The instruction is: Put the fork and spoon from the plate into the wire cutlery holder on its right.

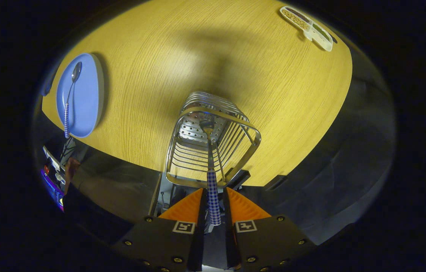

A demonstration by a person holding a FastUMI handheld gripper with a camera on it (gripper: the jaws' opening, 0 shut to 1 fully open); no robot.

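Yellow wood-grain tabletop [152,87] spreads beneath the camera, lit from above, with a dark shadow falling across its middle and the booth's dark surround beyond its edge. Far across the table sits a small divided white dish [306,27] with something brownish and greenish in its compartments.

Directly ahead of the gripper [214,202] stands the wire cutlery holder [213,143] — a chrome basket of bent rods with a perforated floor, seen from over its open mouth. Both fingers are pressed together on the checked blue-and-white handle of a utensil, which I take to be the fork [213,192]; its metal shaft runs down into the basket and its head appears to rest on or just above the perforated bottom, though the head itself is too small to make out tines.

Well off to the left lies the blue plate [86,94], and on it the spoon [70,99], bowl away from the camera, its checked handle reaching over the plate's near rim.

As I judge it, the step in hand is lowering the fork into the holder — nearly finished. What comes next calls for the fingers to part so the handle can lean against the rim, then a lift straight up clear of the wires. With one piece still on the plate, the task looks about half done.
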